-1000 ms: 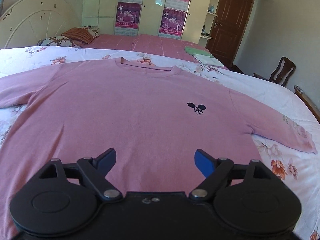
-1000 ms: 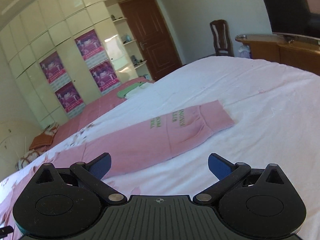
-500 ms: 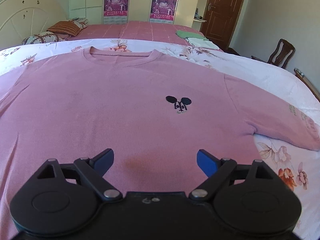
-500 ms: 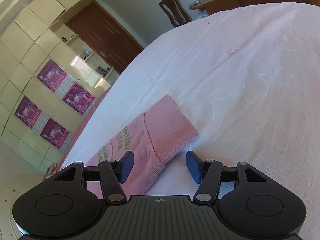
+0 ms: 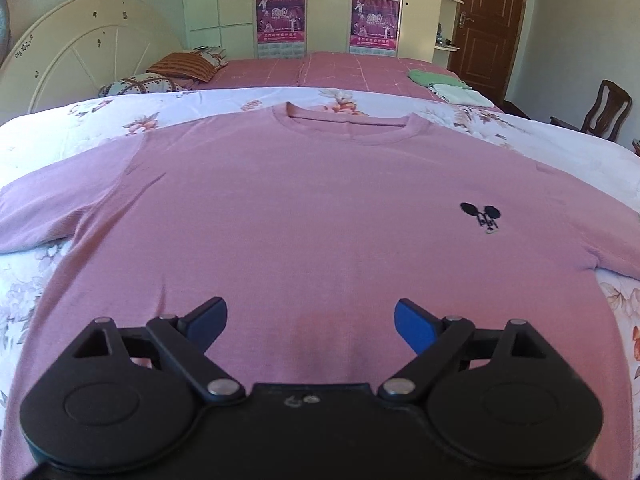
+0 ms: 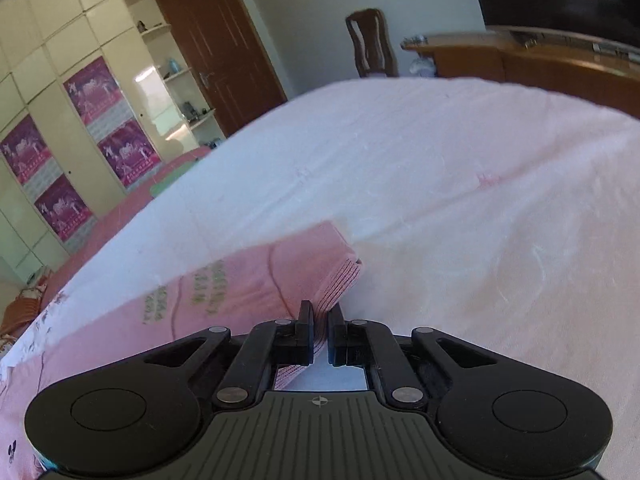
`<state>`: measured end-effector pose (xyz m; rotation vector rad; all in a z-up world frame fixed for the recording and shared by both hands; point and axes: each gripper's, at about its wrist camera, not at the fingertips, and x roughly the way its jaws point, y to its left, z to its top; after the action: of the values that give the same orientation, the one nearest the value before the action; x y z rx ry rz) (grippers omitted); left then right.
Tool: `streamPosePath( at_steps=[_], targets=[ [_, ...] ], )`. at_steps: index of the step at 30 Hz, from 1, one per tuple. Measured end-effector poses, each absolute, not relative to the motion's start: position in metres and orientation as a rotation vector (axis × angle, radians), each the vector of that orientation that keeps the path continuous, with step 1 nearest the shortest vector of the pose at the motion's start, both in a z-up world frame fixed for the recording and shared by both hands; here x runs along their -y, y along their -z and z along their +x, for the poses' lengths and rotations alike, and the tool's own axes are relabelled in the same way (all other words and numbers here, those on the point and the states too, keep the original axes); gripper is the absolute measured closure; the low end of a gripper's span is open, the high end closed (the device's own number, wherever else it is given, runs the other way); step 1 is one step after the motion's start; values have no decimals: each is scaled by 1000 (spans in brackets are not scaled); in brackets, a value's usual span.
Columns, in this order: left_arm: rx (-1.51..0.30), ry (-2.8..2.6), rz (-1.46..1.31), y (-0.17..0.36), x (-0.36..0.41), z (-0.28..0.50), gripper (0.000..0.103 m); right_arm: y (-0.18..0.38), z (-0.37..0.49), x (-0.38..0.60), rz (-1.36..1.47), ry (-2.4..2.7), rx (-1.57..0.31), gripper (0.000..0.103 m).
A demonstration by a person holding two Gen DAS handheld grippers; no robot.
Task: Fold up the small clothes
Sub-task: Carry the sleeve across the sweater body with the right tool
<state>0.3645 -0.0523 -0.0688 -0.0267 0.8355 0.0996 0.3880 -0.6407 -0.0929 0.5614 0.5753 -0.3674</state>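
While left tongs [image 5: 310,320] gape over the shirt [image 5: 312,208], right tongs [image 6: 320,334] seemingly pinch its cuff [image 6: 338,280].

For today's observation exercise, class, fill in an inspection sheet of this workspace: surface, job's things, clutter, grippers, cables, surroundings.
Surface: floral bedsheet on a bed.
Job's things: pink sweater spread flat, front up; its sleeve cuff lifted.
Clutter: folded green and white clothes, pillows on the far bed.
Grippers: left gripper open above the hem; right gripper shut on the cuff.
Cables: nothing seen.
Surroundings: wardrobe, brown door, chair.
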Motion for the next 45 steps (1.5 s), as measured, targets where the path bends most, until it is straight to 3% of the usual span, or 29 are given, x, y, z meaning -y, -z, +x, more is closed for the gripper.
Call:
streamPosePath(
  at_steps=[9, 11, 13, 14, 16, 28, 29, 30, 31, 32, 34, 39, 45],
  targets=[
    [-793, -136, -88, 76, -38, 364, 13, 49, 394, 515, 429, 176, -535, 98],
    [-801, -89, -85, 76, -57, 369, 17, 48, 396, 469, 412, 111, -540, 98],
    [-798, -48, -94, 73, -77, 369, 32, 43, 400, 422, 383, 39, -546, 98],
    [-792, -38, -101, 70, -87, 369, 34, 43, 402, 396, 373, -1, -549, 98],
    [-786, -17, -124, 67, -111, 365, 39, 46, 418, 334, 336, -80, -564, 98],
    [-774, -29, -264, 59, -204, 356, 39, 112, 451, 89, 153, -397, -733, 97],
    [-773, -15, -283, 59, -203, 358, 40, 117, 456, 76, 107, -388, -741, 91],
    [-770, 11, -310, 59, -203, 361, 41, 117, 449, 72, 76, -387, -706, 78],
    [-767, 37, -330, 59, -200, 367, 44, 114, 441, 72, 68, -387, -687, 51],
    [-766, 67, -346, 60, -194, 375, 45, 111, 435, 76, 82, -377, -664, 42],
    [-764, 151, -364, 65, -173, 393, 52, 103, 434, 91, 100, -332, -639, 39],
    [-826, 343, -392, 88, -104, 460, 58, 89, 417, 169, 235, -174, -642, 39],
    [-899, 345, -389, 111, -54, 516, 59, 76, 398, 254, 405, -22, -645, 39]
  ],
)
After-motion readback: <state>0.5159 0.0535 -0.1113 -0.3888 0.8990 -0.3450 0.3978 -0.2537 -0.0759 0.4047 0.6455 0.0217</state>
